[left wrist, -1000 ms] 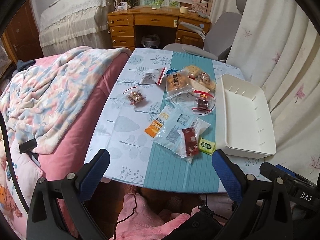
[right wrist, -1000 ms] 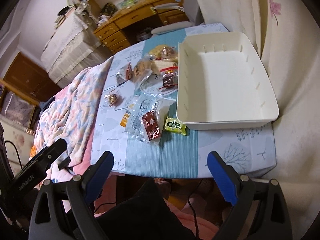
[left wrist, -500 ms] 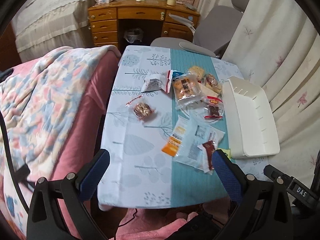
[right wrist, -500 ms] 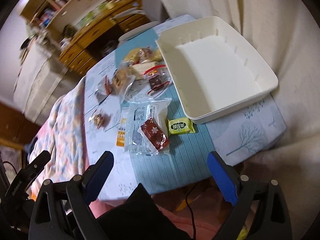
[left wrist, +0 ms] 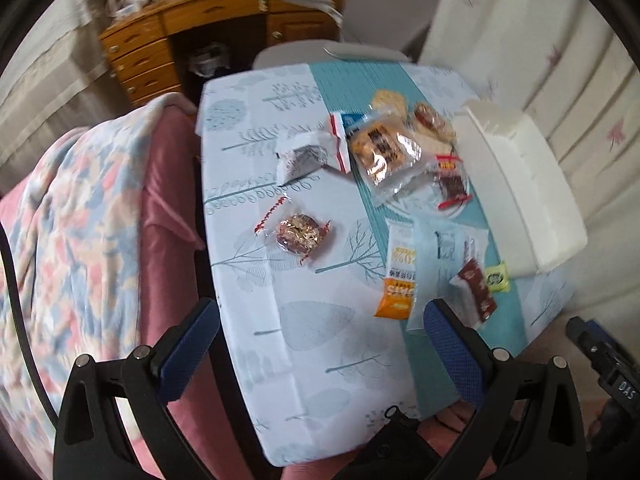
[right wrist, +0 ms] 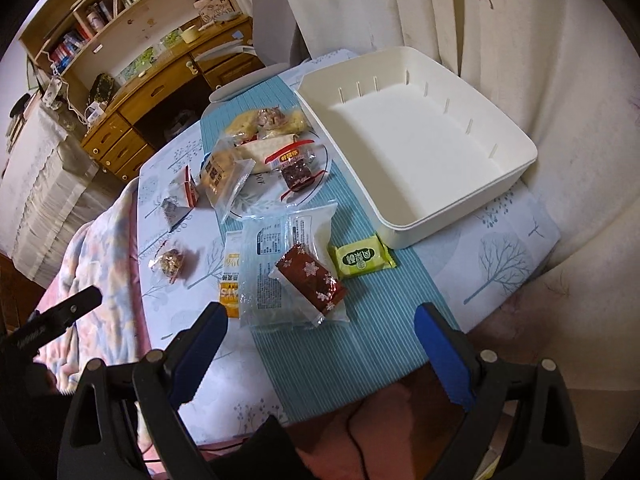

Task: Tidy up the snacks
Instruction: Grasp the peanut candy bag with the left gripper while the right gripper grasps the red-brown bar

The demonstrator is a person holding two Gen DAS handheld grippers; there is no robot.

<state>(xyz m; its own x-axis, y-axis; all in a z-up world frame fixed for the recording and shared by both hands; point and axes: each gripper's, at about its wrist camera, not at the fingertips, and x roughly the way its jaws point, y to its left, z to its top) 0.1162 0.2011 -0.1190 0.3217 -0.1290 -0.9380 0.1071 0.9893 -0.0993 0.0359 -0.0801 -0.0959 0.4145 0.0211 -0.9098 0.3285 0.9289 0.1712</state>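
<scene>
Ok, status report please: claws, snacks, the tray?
Both claws open, left and right, holding nothing. Snacks on the table, none in the white tray. Nothing in the way.

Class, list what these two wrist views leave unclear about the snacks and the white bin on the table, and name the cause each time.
- White bin: left wrist view is motion-blurred and shows mainly its outer wall; the inside is hidden.
- Clear packet: in the right wrist view the dark red bar lies on it; the print is too small to read.
- Far snack pile: packets overlap, so the count is unclear.
- Table: the near edge is cut off by the grippers.
</scene>
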